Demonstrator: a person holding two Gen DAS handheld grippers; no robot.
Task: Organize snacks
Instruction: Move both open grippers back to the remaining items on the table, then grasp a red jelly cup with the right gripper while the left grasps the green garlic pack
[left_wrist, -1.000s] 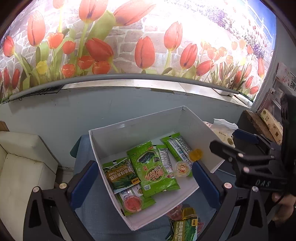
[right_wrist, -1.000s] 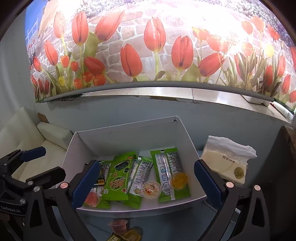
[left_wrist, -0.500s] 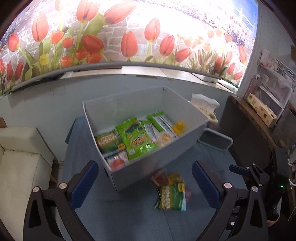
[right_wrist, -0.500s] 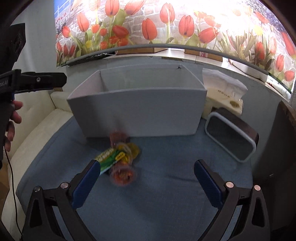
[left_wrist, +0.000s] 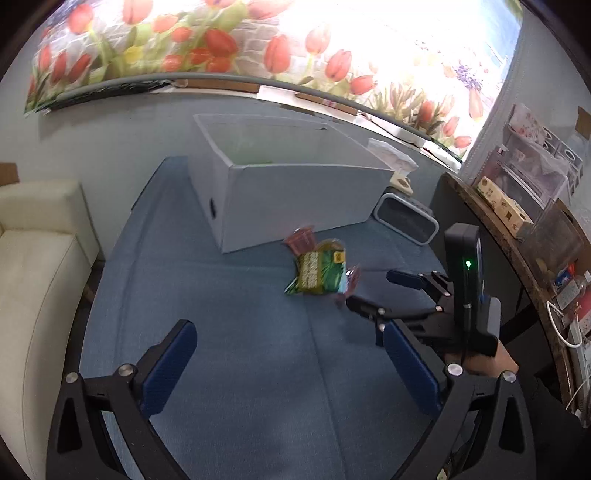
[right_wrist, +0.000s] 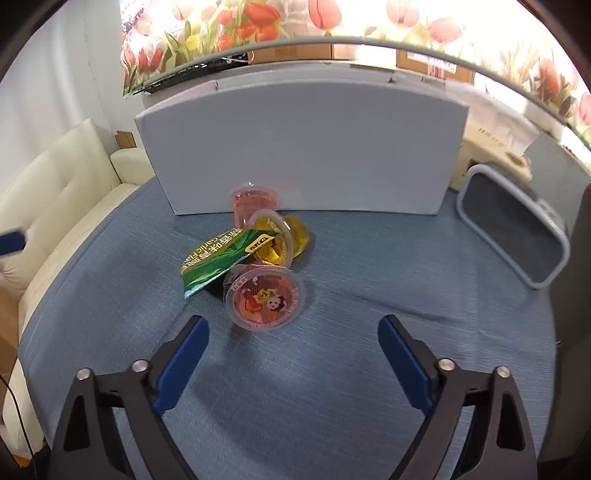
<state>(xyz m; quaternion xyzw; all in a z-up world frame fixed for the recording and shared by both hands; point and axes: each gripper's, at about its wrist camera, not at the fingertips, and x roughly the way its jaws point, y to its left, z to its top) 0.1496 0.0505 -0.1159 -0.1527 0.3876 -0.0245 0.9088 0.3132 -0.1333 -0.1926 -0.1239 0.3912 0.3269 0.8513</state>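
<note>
A white box (right_wrist: 303, 147) stands on the blue cloth; it also shows in the left wrist view (left_wrist: 295, 192). In front of it lies a small pile: a green snack packet (right_wrist: 221, 262), a red jelly cup (right_wrist: 266, 299) on its side, a yellow jelly cup (right_wrist: 280, 236) and an upright pink jelly cup (right_wrist: 253, 201). The packet also shows in the left wrist view (left_wrist: 319, 273). My right gripper (right_wrist: 291, 354) is open and empty, just in front of the red cup; it also shows in the left wrist view (left_wrist: 376, 291). My left gripper (left_wrist: 291, 362) is open and empty, well back from the pile.
A grey-rimmed dark tray (right_wrist: 517, 236) leans to the right of the box. A tissue pack (left_wrist: 395, 162) sits behind it. A cream sofa (left_wrist: 33, 266) runs along the left. A wooden shelf (left_wrist: 517, 229) with boxes stands at the right.
Both grippers pulled back and dropped from above the box to table level. The right gripper has moved in close to the pile of snacks.
</note>
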